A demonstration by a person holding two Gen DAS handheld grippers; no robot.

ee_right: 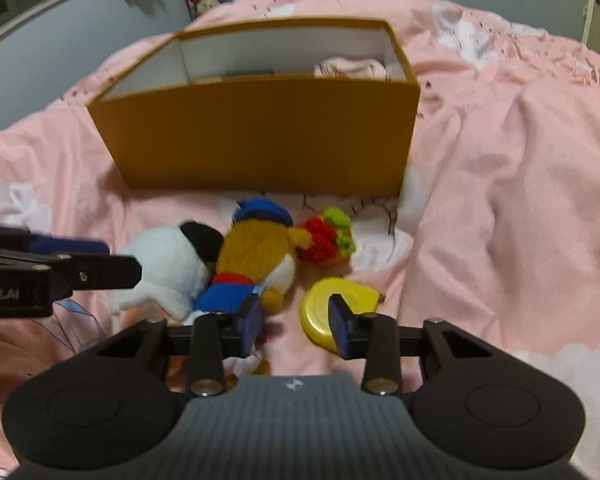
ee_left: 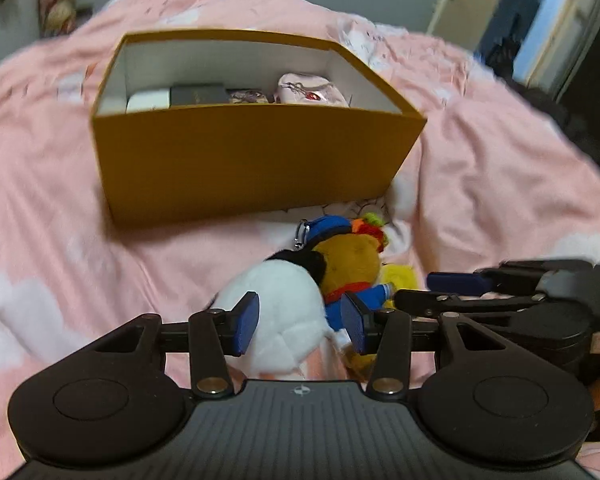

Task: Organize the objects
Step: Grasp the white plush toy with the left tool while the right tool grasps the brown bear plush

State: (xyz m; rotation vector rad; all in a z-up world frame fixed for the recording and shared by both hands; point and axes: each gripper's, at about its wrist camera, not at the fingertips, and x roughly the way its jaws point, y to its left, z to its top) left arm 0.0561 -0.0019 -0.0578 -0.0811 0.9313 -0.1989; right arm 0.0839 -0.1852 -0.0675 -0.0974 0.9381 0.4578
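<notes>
Crowding toys (ee_right: 256,256) before box (ee_right: 260,136)

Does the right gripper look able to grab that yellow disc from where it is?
Probably yes: the right gripper is open, the yellow disc lies just ahead beside its right finger, with nothing on top.

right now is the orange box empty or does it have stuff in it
Not empty. The lidless orange box holds a white item, a dark box and a pink pouch.

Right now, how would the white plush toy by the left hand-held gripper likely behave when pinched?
The white plush toy looks fluffy and stuffed, so it would probably squash between the pads. Likely light. Lying on the soft pink duvet, it probably won't roll.
</notes>
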